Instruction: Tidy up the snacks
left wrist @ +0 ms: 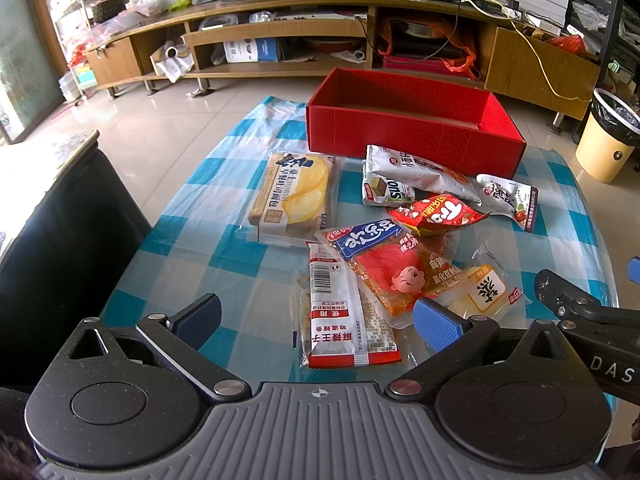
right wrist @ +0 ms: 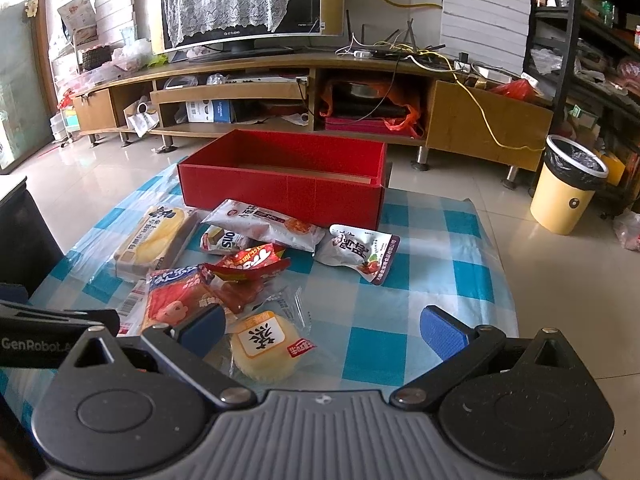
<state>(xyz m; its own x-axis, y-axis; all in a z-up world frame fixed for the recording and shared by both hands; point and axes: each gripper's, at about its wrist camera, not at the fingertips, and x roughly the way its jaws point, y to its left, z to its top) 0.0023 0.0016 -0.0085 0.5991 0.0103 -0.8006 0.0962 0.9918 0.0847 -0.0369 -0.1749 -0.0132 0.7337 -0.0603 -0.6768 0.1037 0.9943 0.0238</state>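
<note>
Nearest, the left gripper (left wrist: 318, 314) hangs with its fingers spread wide and nothing between them, over a red-and-white barcoded packet (left wrist: 340, 312), while the right gripper (right wrist: 323, 330) is just as wide apart and empty, a round yellow cake in clear wrap (right wrist: 266, 346) lying by its left finger. Beyond them the snacks sit heaped on the blue-checked cloth (right wrist: 432, 256): an orange cartoon-face packet (left wrist: 394, 270), a red pouch (left wrist: 438, 214), a bread pack (left wrist: 290, 196) (off to the left). Farthest stands the open red box (left wrist: 412, 128), touching the silver packet (left wrist: 416, 176).
</note>
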